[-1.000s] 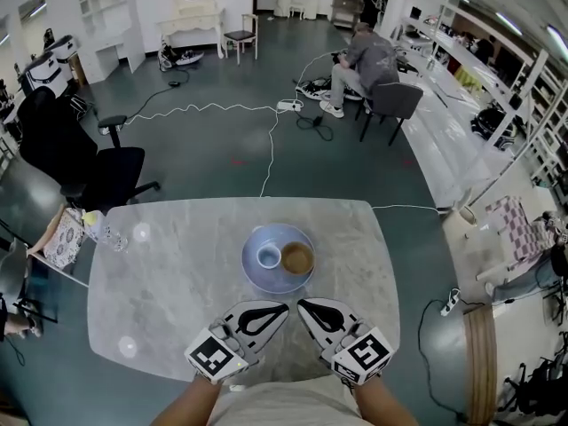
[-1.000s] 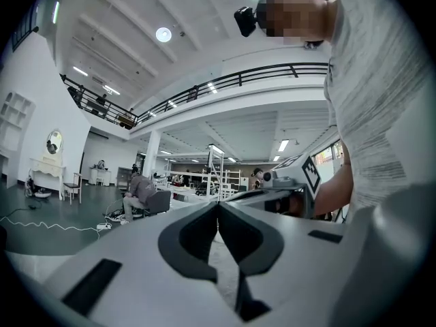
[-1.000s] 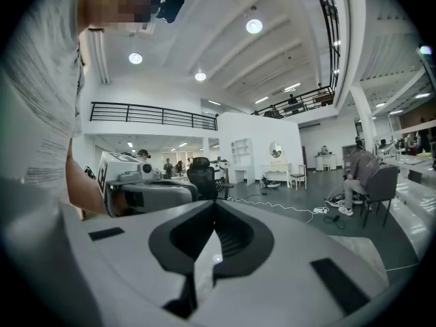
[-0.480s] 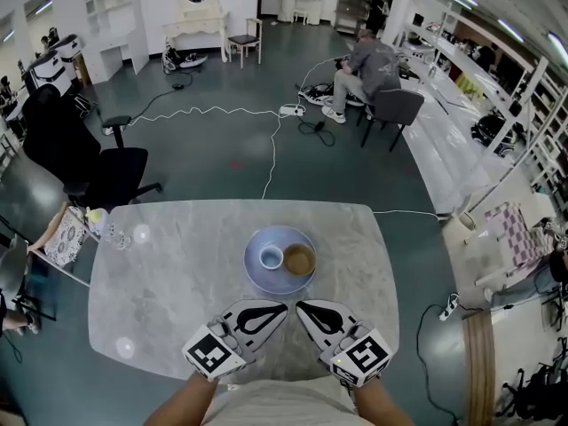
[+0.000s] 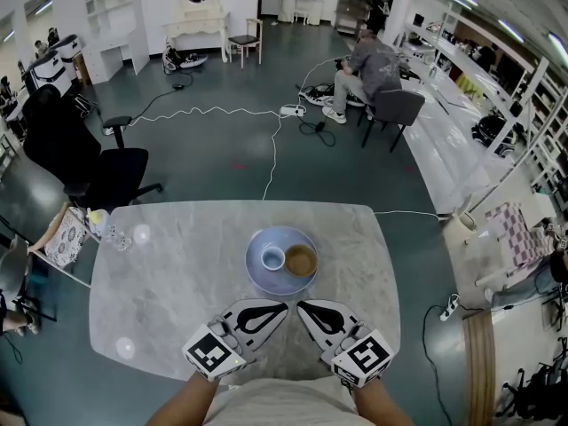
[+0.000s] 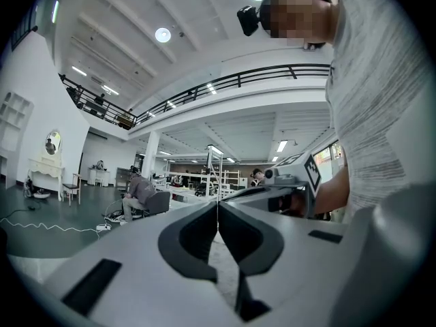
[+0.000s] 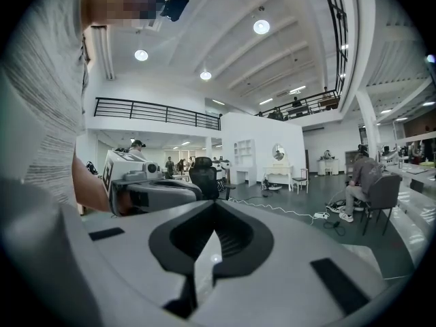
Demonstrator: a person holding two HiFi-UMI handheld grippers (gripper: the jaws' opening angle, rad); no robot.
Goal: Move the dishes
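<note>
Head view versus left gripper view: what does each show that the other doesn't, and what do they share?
Only the head view: the blue plate, holding a small cup and a brown bowl. Only the left gripper view: the balcony railing and ceiling lights. Both: the shut left claw, the right claw and the seated person.

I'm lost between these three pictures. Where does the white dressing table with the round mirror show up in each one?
Head view: the dressing table stands at the top, left of centre, against the far wall.
Left gripper view: far left edge, at mid height.
Right gripper view: right of centre, at mid height, in front of the white wall.
Shared landmark: the seated person is to its right in every view.
</note>
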